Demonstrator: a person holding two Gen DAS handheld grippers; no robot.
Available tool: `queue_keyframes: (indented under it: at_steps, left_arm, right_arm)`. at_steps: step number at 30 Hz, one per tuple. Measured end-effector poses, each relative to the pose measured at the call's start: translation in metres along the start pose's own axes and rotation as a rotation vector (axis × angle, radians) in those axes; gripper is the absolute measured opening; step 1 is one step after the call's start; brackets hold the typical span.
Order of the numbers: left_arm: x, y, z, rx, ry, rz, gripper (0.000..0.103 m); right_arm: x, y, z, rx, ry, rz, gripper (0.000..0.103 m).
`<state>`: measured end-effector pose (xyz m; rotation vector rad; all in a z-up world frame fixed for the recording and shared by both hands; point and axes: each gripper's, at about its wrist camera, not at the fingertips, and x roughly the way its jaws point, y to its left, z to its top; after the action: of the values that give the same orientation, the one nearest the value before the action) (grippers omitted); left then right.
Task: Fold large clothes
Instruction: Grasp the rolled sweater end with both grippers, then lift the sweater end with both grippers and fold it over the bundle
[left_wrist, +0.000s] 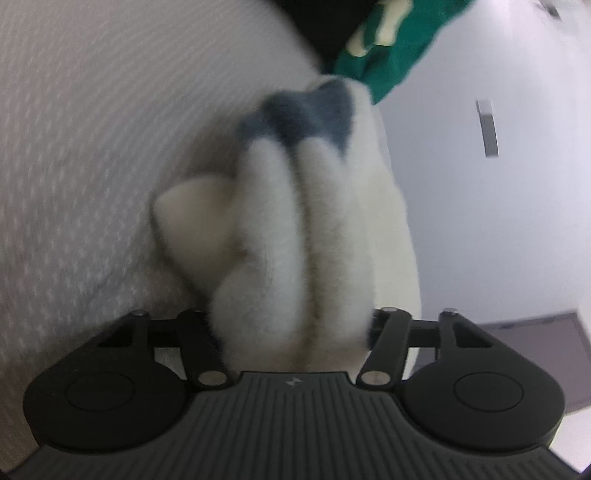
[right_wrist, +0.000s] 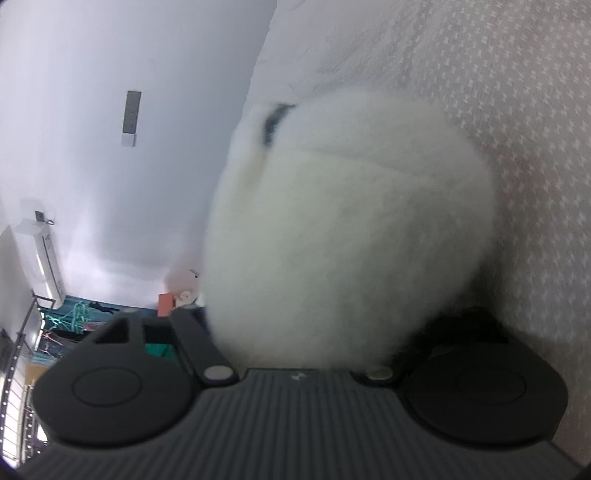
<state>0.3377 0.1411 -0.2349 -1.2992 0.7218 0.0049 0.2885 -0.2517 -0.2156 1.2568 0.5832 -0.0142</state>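
Note:
A thick white fluffy garment (left_wrist: 317, 229) with a grey-blue patch (left_wrist: 303, 114) at its far end lies bunched in folds on a white patterned bed cover (left_wrist: 74, 166). My left gripper (left_wrist: 291, 325) is shut on the near end of those folds, and the pile hides both fingertips. In the right wrist view the same white fluffy garment (right_wrist: 351, 229) bulges as a round mass over my right gripper (right_wrist: 295, 343), which is shut on it. Its fingers are buried in the fabric, above the bed cover (right_wrist: 517, 110).
A green cloth (left_wrist: 391, 55) with pale stripes lies just past the garment's far end. A white wall (left_wrist: 498, 221) with a grey socket strip (left_wrist: 487, 129) borders the bed. The right wrist view shows an air conditioner (right_wrist: 40, 254) and cluttered racks (right_wrist: 74, 314).

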Motion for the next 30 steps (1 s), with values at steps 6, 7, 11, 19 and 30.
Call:
queue_keyframes:
  at_steps: [6, 7, 11, 19, 30]
  left_arm:
    - [-0.006, -0.02, -0.001, 0.112, -0.02, 0.014, 0.054]
    - [-0.009, -0.021, 0.003, 0.116, -0.023, 0.009, 0.053]
    - [-0.026, -0.028, 0.003, 0.145, -0.025, -0.011, 0.052]
    - [-0.054, -0.061, -0.006, 0.211, -0.019, -0.03, 0.052]
    - [-0.066, -0.156, -0.064, 0.3, 0.073, -0.087, 0.052]
  right_arm:
    - [-0.003, 0.021, 0.005, -0.092, -0.002, 0.012, 0.043]
    - [-0.004, 0.025, 0.006, -0.106, -0.002, 0.02, 0.043]
    - [-0.012, 0.038, 0.008, -0.14, 0.001, 0.069, 0.041]
    - [-0.054, 0.065, 0.016, -0.202, 0.031, 0.108, 0.041]
    - [-0.154, 0.105, 0.062, -0.276, -0.062, 0.171, 0.041]
